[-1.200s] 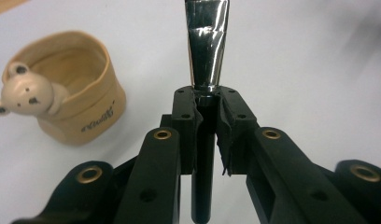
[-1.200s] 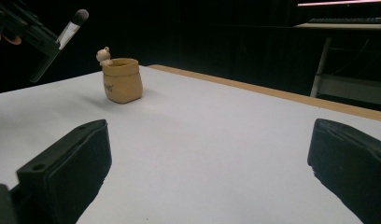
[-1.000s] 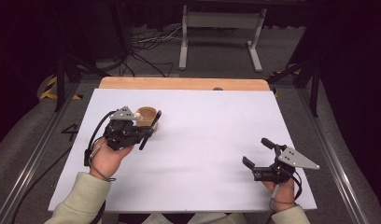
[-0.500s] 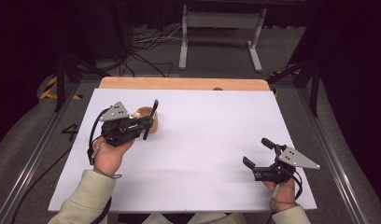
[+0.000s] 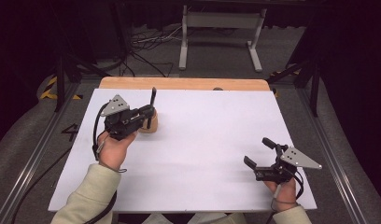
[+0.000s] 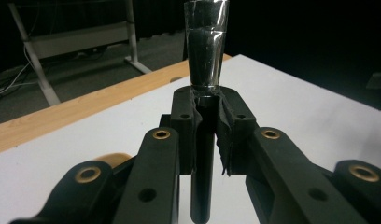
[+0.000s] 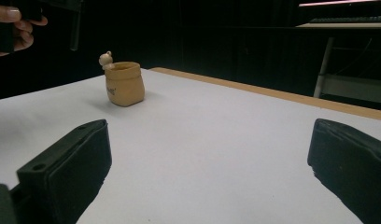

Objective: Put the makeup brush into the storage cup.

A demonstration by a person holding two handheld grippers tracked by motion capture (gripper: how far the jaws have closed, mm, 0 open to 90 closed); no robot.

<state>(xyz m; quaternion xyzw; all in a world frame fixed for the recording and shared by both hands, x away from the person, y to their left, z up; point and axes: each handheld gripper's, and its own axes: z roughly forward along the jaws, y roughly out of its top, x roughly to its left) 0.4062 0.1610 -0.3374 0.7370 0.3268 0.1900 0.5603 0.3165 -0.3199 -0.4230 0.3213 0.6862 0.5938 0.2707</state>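
Left black two-jaw gripper (image 5: pixel 149 112) is clamping a slim black pen-like stick (image 6: pixel 203 93) upright, just above the small tan sack-shaped pot (image 7: pixel 124 83) standing on the white table sheet (image 5: pixel 212 135). Right gripper (image 5: pixel 263 153) is resting near the front right corner, jaws spread wide, holding nothing.

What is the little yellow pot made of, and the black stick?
The pot looks like matte clay or ceramic: dull tan, no shine. The stick, clamped in the left gripper, seems glossy black plastic, maybe metal, since light streaks glint on it.
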